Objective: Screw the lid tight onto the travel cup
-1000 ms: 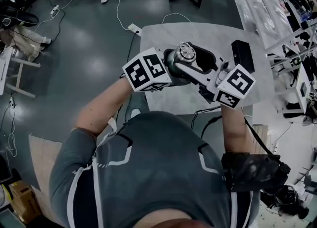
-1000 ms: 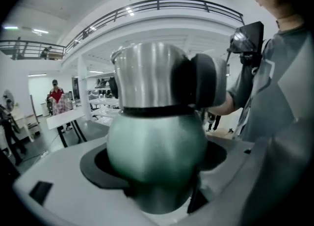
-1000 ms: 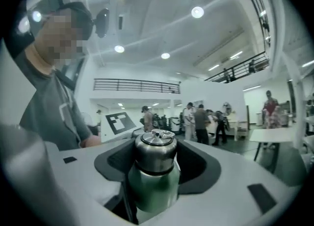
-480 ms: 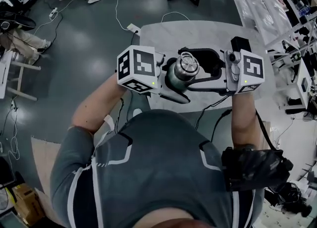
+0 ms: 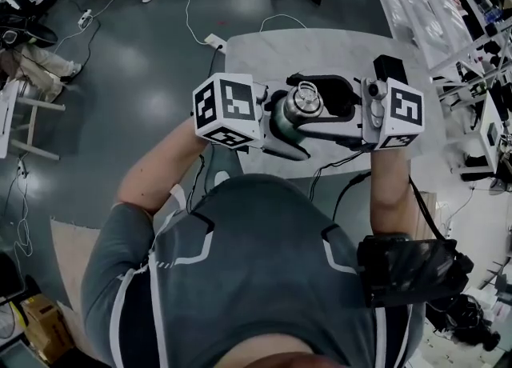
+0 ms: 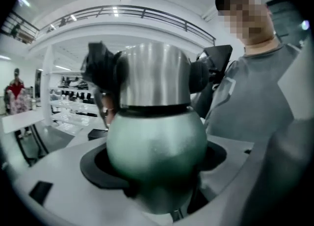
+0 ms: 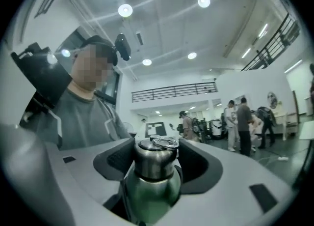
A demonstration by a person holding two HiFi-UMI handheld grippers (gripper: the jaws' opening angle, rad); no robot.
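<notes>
The travel cup (image 5: 285, 124) has a rounded body of dull green metal, and it is held in the air above the table, almost upright, with its top towards the head camera. Its body sits between the jaws of the left gripper (image 6: 156, 171), whose dark pads press on it from both sides. The lid (image 5: 304, 102) is a steel cylinder with a brushed shine; it sits on the mouth of the cup, with a thin black band where they meet. A small metal ring lies flat on top of the lid. The lid stands between the jaws of the right gripper (image 7: 157, 163), which have just been closing; a narrow gap shows beside one pad.
</notes>
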